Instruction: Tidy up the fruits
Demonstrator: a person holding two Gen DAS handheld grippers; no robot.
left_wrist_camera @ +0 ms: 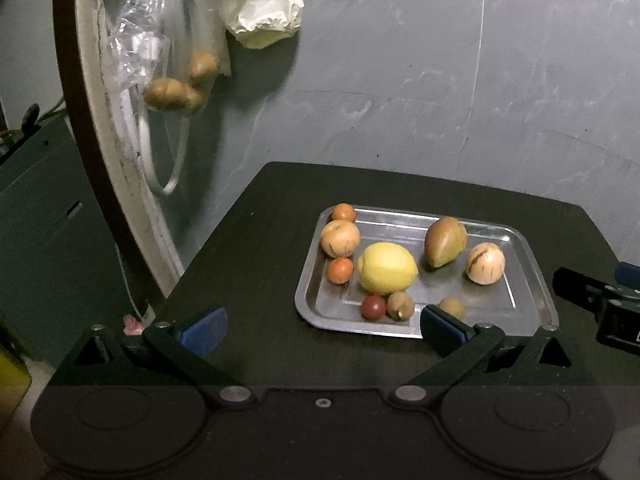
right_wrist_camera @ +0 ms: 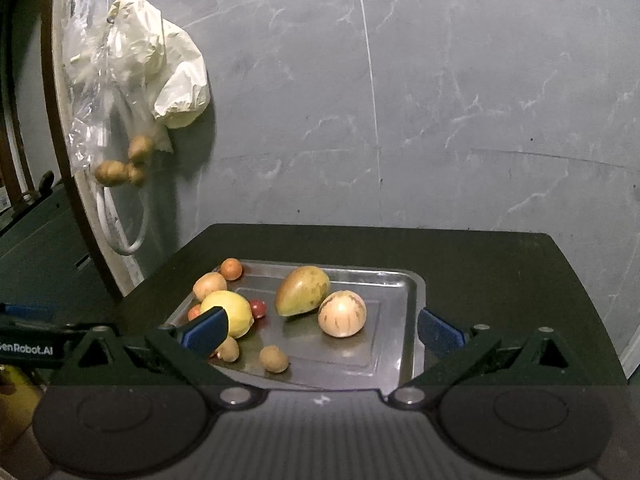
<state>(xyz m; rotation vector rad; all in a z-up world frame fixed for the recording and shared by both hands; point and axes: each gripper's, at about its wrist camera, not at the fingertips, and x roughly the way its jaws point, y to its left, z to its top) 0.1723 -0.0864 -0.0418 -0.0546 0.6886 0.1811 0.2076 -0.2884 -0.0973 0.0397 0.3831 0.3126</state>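
A steel tray (left_wrist_camera: 536, 300) (right_wrist_camera: 404, 344) lies on a dark table and holds several fruits: a yellow lemon (left_wrist_camera: 386, 268) (right_wrist_camera: 230, 310), a green-brown mango (left_wrist_camera: 445, 241) (right_wrist_camera: 303, 290), two striped pale melons (left_wrist_camera: 485, 263) (left_wrist_camera: 340, 238) (right_wrist_camera: 342, 313), small orange fruits (left_wrist_camera: 341, 270), a red one (left_wrist_camera: 373, 307) and brown kiwis (left_wrist_camera: 400, 306) (right_wrist_camera: 273, 358). My left gripper (left_wrist_camera: 322, 330) hovers open, empty, before the tray's near left corner. My right gripper (right_wrist_camera: 322, 330) is open over the tray's near edge, with nothing between its fingers.
The dark table (left_wrist_camera: 256, 240) stands against a grey marbled wall (right_wrist_camera: 460, 100). Plastic bags (left_wrist_camera: 256, 4) with brown fruits (left_wrist_camera: 172, 94) hang at the left on a white door frame. The other gripper's body (left_wrist_camera: 600, 304) shows at the right edge of the left wrist view.
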